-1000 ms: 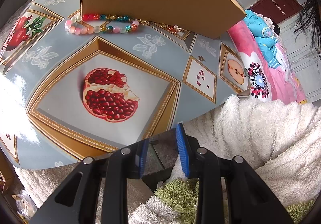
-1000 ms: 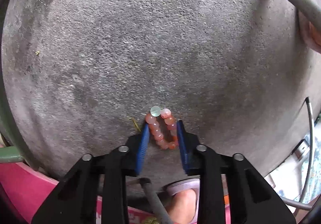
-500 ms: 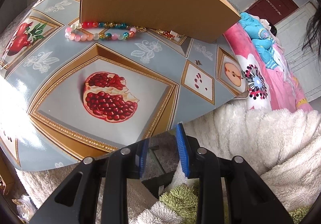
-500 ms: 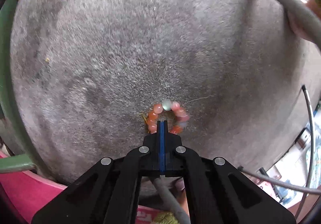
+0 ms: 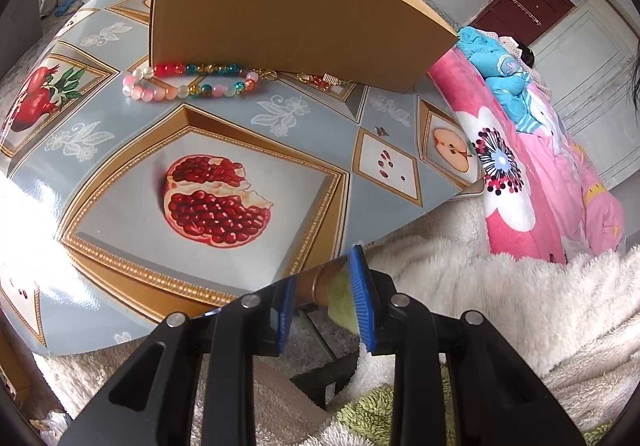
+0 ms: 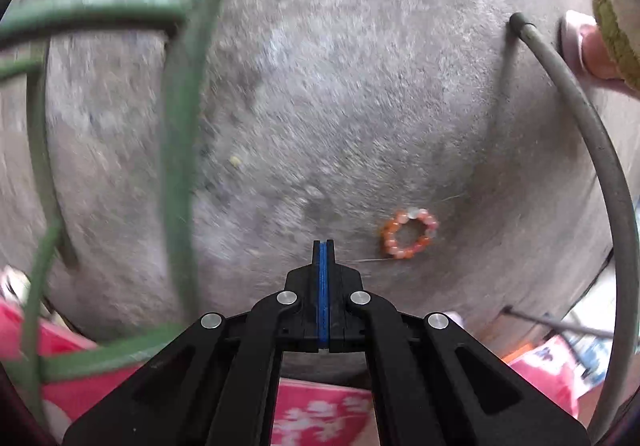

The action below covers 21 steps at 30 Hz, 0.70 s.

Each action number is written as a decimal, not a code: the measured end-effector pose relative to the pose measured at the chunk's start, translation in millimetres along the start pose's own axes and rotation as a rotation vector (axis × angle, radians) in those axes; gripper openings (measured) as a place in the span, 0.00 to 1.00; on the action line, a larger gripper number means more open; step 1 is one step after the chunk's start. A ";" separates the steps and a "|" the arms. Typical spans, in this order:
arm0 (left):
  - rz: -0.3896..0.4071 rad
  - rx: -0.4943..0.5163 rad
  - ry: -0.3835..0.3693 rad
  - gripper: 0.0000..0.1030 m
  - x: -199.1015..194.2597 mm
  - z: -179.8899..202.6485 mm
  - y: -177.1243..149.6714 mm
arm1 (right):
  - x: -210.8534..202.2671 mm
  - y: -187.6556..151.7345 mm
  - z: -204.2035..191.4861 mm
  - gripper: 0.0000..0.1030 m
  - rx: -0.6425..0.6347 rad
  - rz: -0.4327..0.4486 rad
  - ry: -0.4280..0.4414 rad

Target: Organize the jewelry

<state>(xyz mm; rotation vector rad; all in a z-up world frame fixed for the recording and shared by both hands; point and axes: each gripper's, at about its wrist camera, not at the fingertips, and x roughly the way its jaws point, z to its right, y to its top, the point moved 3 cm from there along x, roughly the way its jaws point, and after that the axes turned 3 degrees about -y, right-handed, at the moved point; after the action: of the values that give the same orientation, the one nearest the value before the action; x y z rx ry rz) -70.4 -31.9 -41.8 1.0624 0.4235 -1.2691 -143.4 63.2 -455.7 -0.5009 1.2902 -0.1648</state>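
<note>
An orange bead bracelet [image 6: 408, 234] lies in a ring on the grey concrete floor [image 6: 340, 66]. My right gripper [image 6: 324, 244] is shut with nothing visible between its pads, above the floor and a little left of the bracelet. A thin thread runs from the bracelet toward the tips; whether it is pinched I cannot tell. My left gripper [image 5: 322, 270] hovers at the near edge of the fruit-patterned table [image 5: 100, 214], jaws apart and empty. On that table a multicoloured bead bracelet [image 5: 188, 86] and a small gold-and-red piece [image 5: 320, 80] lie against a cardboard box [image 5: 280, 6].
A green metal frame [image 6: 176, 126] stands left of the right gripper, blurred. A grey tube [image 6: 580, 118] curves down the right, beside a foot in a slipper [image 6: 588, 50]. A pink floral blanket [image 5: 540, 166] and a white fluffy garment [image 5: 520, 306] lie right of the table.
The right gripper shut, then rose and shifted left, and the orange bracelet stayed on the floor and now lies to its right. The left gripper barely moved.
</note>
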 end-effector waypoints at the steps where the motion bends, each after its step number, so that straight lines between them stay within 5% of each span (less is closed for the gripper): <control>1: 0.000 0.000 -0.001 0.25 -0.1 0.0 0.2 | -4.0 4.2 0.7 0.08 0.051 0.004 -0.001; 4: 0.008 -0.002 -0.005 0.25 -2.8 0.8 0.9 | -12.8 12.2 8.6 0.59 0.118 0.050 -0.096; 6: 0.012 0.000 -0.002 0.25 -4.3 1.9 1.5 | -11.7 10.4 25.6 0.60 0.164 0.049 -0.164; 10: 0.003 -0.005 0.002 0.25 -2.5 1.3 1.9 | 24.5 6.1 49.0 0.59 0.319 -0.067 -0.100; 21: -0.036 -0.045 0.012 0.25 2.5 -1.7 1.6 | 67.7 10.3 82.0 0.43 0.344 -0.093 -0.085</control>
<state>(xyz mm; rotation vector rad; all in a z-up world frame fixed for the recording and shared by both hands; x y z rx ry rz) -67.7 -31.9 -43.9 1.0283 0.4798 -1.2800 -48.3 67.5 -504.1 -0.2691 1.1263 -0.4310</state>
